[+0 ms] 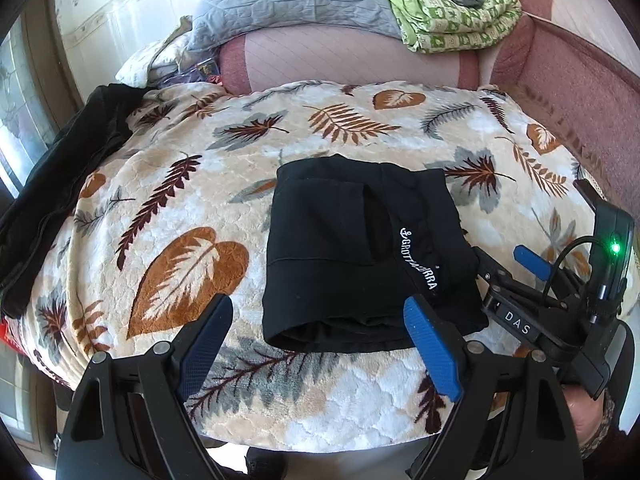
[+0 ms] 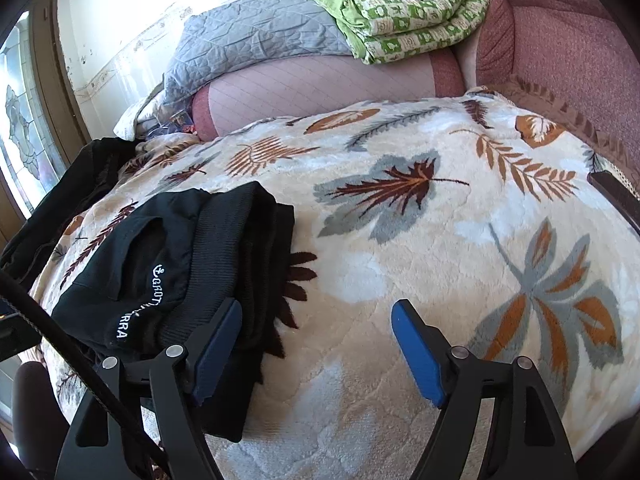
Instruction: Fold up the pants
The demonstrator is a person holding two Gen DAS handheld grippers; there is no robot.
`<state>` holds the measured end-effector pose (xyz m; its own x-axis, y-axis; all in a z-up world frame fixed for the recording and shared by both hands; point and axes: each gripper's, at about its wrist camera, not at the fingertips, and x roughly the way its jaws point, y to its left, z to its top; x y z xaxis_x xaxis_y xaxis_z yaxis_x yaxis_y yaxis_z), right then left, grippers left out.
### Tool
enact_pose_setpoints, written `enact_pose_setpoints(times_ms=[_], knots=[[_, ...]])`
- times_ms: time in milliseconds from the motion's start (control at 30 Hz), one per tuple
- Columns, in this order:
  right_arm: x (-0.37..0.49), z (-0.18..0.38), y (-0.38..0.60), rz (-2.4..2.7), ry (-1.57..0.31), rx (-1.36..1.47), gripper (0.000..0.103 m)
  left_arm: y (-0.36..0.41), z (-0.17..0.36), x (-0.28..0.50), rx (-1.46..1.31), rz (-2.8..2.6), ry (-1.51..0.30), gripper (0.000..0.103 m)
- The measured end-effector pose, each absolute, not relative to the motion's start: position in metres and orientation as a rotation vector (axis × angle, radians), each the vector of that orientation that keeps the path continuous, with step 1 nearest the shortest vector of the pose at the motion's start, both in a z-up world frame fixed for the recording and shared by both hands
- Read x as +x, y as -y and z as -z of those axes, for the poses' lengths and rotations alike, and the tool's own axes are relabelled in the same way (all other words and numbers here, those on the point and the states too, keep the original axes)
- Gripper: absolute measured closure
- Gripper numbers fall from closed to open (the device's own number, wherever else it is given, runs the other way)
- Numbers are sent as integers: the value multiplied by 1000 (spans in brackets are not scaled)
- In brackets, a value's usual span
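Note:
The black pants lie folded into a compact block with white lettering, on the leaf-print blanket. My left gripper is open and empty, hovering just in front of the near edge of the pants. The right gripper's body shows at the right of the left wrist view, beside the pants. In the right wrist view the pants lie at the left, and my right gripper is open and empty over bare blanket, its left finger beside the pants' right edge.
Another dark garment lies at the blanket's left edge. A pink sofa back holds a grey quilt and a green patterned blanket. A sofa arm rises at the right. A window is at the left.

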<state>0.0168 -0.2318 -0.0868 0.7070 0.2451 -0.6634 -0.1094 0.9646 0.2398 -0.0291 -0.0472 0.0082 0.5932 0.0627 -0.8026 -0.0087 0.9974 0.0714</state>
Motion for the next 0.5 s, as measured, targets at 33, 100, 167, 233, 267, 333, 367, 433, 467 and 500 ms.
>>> enact_pose_setpoints(times_ms=[33,100,167,233,267,333,367,433,467,500], knots=[[17,88,232,-196,-765,191,21,47,-7,-28,59,-43,-937,16],[18,89,232,-193,-767,190,20,45,-6,-27,52,-44,-940,16],[18,90,232,-190,-769,190,20,44,-6,-25,49,-47,-943,16],[19,91,232,-187,-770,192,19,41,-8,-21,40,-48,-947,16],[19,92,233,-185,-769,192,18,40,-11,-19,32,-43,-951,16],[20,91,235,-170,-762,188,18,39,-21,-12,23,-16,-967,16],[17,88,237,-141,-743,181,18,41,-26,-10,30,-4,-971,16],[12,79,244,-102,-700,179,18,47,-45,-5,47,37,-961,16],[9,73,249,-83,-677,185,18,49,-54,-3,49,61,-956,16],[7,66,255,-68,-663,196,18,52,-63,-1,46,92,-955,16]])
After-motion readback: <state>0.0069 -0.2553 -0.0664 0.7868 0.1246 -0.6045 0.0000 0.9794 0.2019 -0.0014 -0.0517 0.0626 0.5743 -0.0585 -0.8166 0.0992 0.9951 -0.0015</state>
